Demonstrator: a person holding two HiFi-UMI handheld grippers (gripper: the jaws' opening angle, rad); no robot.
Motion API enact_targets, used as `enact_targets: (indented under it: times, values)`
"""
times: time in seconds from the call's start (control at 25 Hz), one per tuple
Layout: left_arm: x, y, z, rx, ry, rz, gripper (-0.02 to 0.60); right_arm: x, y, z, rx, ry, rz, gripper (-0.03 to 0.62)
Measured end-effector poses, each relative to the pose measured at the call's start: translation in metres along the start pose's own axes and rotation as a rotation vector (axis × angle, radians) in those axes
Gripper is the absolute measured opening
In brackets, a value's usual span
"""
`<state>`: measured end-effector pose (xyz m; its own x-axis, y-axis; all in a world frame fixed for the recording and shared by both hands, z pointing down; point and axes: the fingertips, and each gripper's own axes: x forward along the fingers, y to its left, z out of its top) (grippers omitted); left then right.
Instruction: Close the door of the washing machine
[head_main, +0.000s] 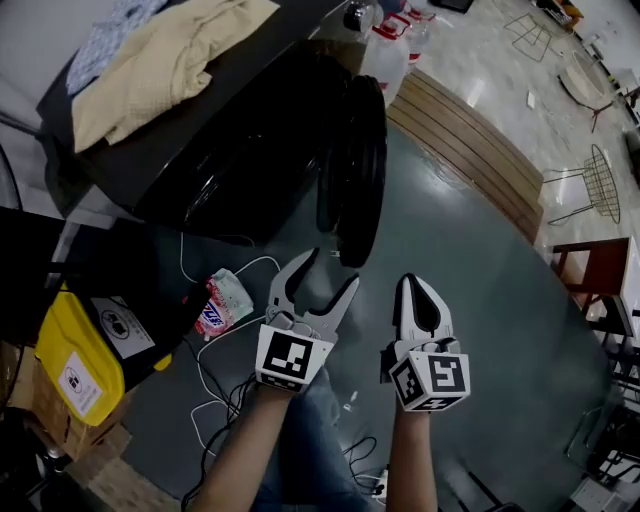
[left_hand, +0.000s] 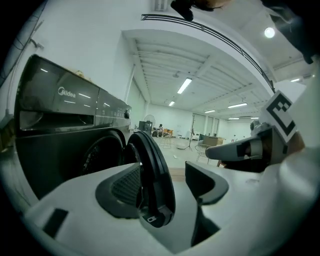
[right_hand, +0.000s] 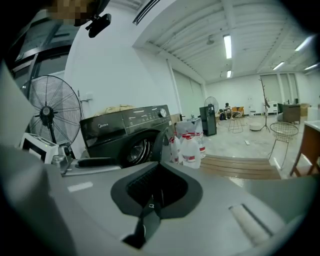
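Flooring (head_main: 470, 290) is grey under the open door (head_main: 358, 170) of the washing machine (head_main: 230, 150).

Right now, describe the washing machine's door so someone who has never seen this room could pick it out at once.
Find the dark washing machine with the yellowish cloth piled on top. At its front, just ahead of the open left gripper, hangs the door. It is the only round, thick black disc, swung out edge-on, unlike the white jugs beside the machine.

Head view overhead, others low — washer (head_main: 225, 150) shared
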<state>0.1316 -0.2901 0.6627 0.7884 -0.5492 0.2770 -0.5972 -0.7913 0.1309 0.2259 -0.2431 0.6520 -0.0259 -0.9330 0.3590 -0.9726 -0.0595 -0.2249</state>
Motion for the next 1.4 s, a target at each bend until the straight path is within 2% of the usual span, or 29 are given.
enact_targets:
  times: [0.24, 0.44, 0.64, 0.88, 1.12, 1.4]
  values:
    - [0.042, -0.022, -0.055, 0.043, 0.047, 0.046, 0.245, -0.001, -0.031, -0.043, 0.030, -0.004, -0.037, 0.013]
    - [0.079, -0.034, -0.084, 0.071, 0.088, 0.088, 0.188, -0.006, -0.048, -0.064, 0.037, 0.006, -0.057, 0.012]
    - [0.098, -0.027, -0.096, 0.068, 0.122, 0.155, 0.081, -0.010, -0.057, -0.072, 0.038, 0.015, -0.067, 0.014]
    - [0.106, -0.023, -0.097, 0.058, 0.135, 0.175, 0.097, -0.006, -0.056, -0.075, 0.040, 0.028, -0.056, 0.012]
    - [0.104, -0.021, -0.096, 0.053, 0.149, 0.160, 0.096, 0.000, -0.049, -0.072, 0.029, 0.050, -0.041, 0.014]
    - [0.074, 0.024, -0.100, -0.010, 0.195, 0.215, 0.075, 0.014, -0.025, -0.067, 0.025, 0.080, -0.002, 0.014]
